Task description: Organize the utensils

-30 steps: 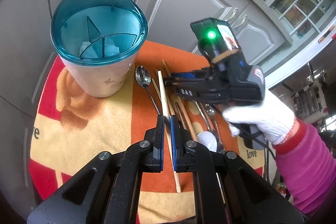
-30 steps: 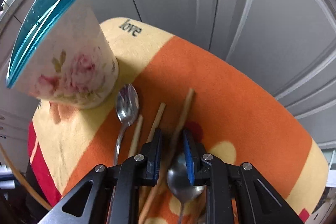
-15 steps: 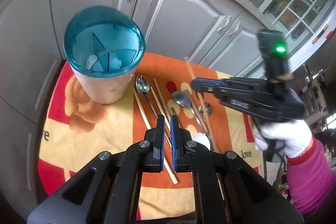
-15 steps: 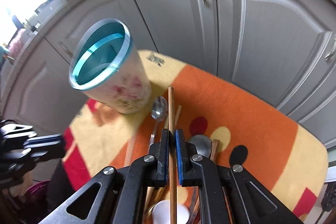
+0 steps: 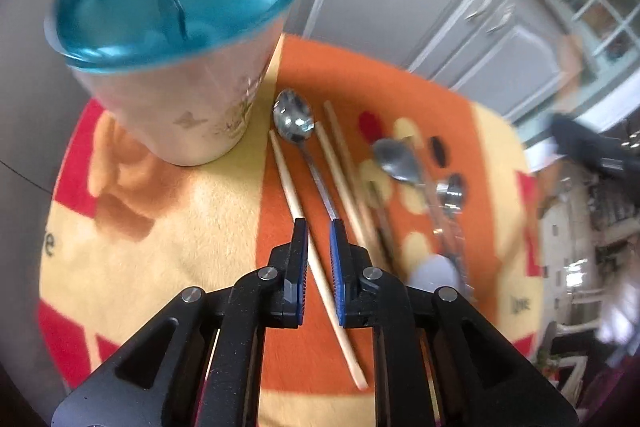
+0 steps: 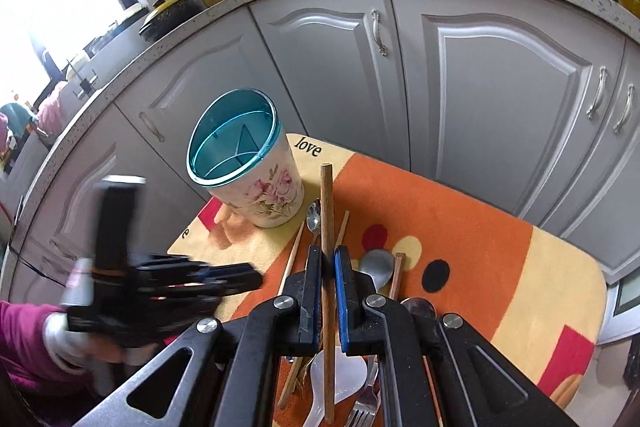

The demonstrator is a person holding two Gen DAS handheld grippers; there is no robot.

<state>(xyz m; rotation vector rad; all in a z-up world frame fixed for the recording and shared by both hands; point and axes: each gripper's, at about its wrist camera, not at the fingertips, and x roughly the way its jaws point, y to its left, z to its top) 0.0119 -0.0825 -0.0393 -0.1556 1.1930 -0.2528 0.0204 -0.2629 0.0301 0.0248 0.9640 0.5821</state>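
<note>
Orange mat (image 6: 472,227) | right gripper (image 6: 328,259) clamps brown chopstick (image 6: 327,211) | holder (image 6: 244,163) near

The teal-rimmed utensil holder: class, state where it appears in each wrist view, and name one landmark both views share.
Left wrist view: the utensil holder fills the upper left, blurred, seen from above, just left of a steel spoon.
Right wrist view: the utensil holder stands left of centre at the mat's far corner, beyond the brown chopstick in the right hand-held gripper.
Shared landmark: the orange and yellow mat.
</note>
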